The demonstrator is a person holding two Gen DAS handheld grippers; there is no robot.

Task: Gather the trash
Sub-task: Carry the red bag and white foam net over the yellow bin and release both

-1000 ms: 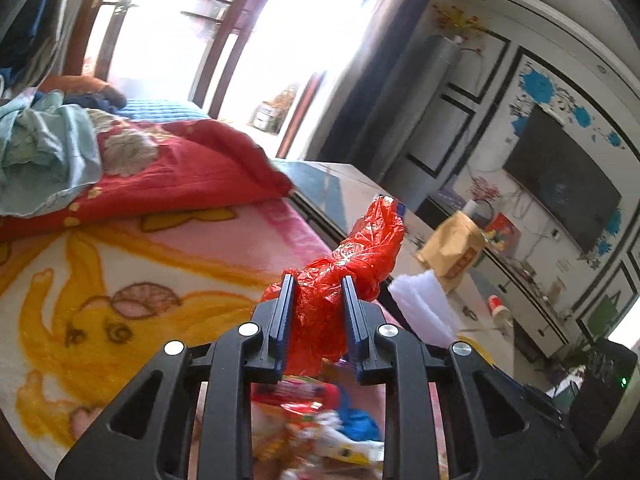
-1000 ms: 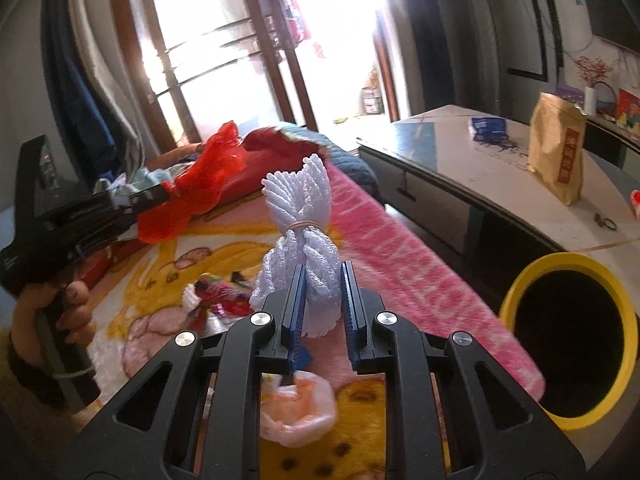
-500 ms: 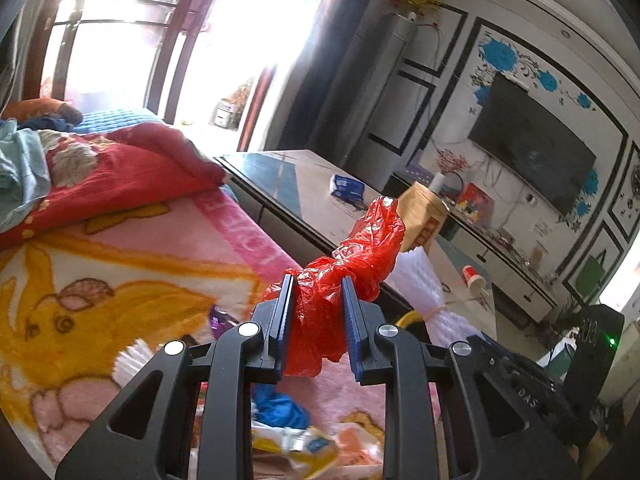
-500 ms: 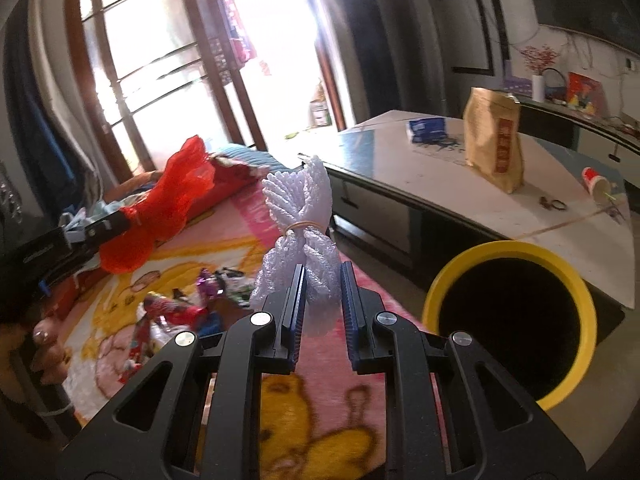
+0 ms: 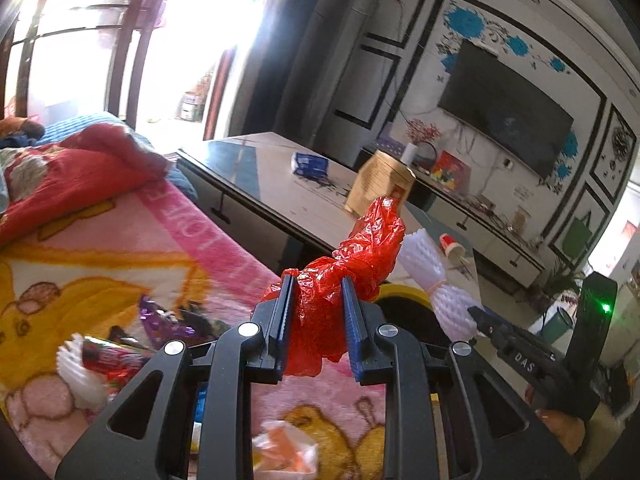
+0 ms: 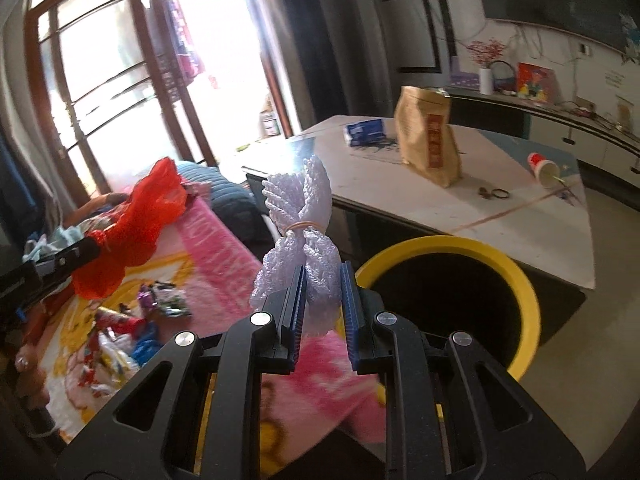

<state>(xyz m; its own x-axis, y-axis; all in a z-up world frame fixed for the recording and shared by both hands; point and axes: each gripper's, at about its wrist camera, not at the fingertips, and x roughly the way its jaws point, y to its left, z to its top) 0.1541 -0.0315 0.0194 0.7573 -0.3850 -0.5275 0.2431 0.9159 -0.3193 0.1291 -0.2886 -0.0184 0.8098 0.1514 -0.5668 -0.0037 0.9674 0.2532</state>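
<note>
Left wrist: left claw (image 5: 316,312) tight around red plastic bag (image 5: 352,264).

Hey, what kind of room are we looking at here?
Most likely a home living room that doubles as a sleeping space: a wall-mounted flat black television over a low media cabinet, a pink cartoon-print fleece blanket on a bed or sofa, and a white-topped low table.

We are in a home's living room. A flat television (image 5: 506,110) hangs on a wall painted with blue flowers, above a long low cabinet (image 5: 496,236) crowded with small ornaments. A pink cartoon blanket (image 5: 132,248) and a red quilt (image 5: 68,176) cover the bed, beside a low desk (image 6: 460,196) carrying a brown paper bag (image 6: 430,136). Tall wood-framed glass doors (image 6: 104,92) let in daylight.
</note>
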